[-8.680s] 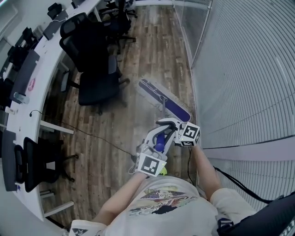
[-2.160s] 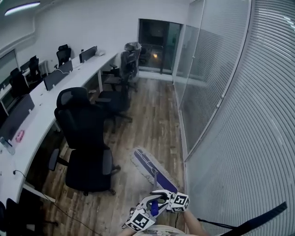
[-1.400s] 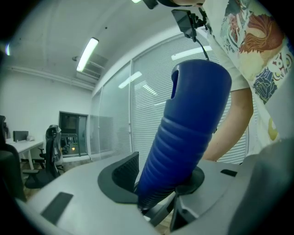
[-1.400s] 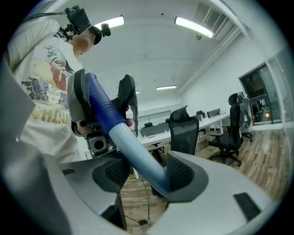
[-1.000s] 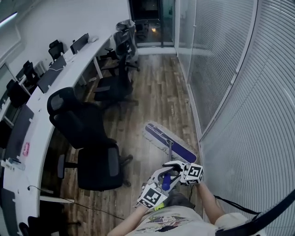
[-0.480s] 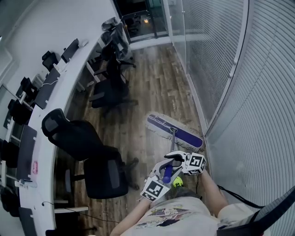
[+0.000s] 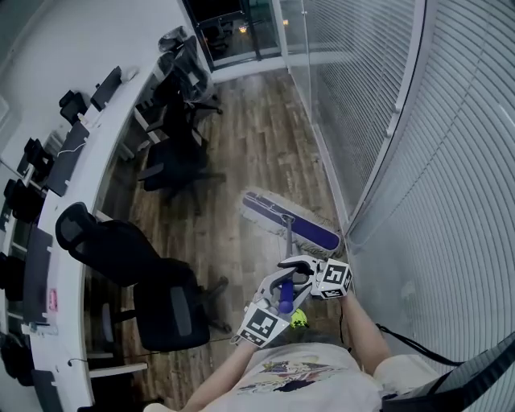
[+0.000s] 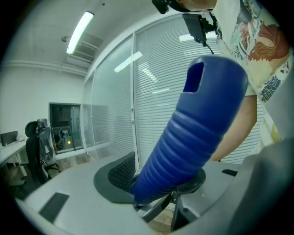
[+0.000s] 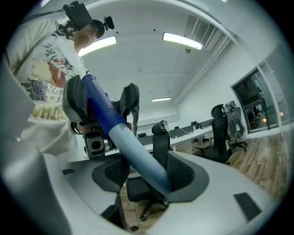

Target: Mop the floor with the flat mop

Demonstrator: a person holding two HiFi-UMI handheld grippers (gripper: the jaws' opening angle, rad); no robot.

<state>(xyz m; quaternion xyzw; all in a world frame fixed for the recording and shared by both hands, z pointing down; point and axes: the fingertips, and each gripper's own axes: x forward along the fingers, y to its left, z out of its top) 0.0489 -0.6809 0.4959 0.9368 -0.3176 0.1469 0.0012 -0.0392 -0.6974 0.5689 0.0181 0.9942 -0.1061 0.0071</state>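
Note:
The flat mop's purple and white head [image 7: 290,221] lies on the wood floor close to the glass wall. Its shaft [image 7: 287,245] rises to my two grippers in front of the person's body. My left gripper [image 7: 283,299] is lower down, on the blue ribbed grip [image 8: 193,137] at the handle's top. That grip sits between both pads, and the jaws have just been opening a little around it. My right gripper [image 7: 296,265] holds the pale blue shaft [image 9: 133,151] further down the handle. Both jaws stand about level.
A glass wall with blinds [image 7: 386,121] runs along the right. A black office chair [image 7: 173,310] stands at the lower left, with more chairs [image 7: 173,161] further back. Along the left edge curves a white desk [image 7: 60,201] with monitors. A dark doorway [image 7: 225,16] ends the aisle.
Both grippers and the mop have moved along the floor beside the glass wall. The nearest black chair now sits lower and further left in the head view.

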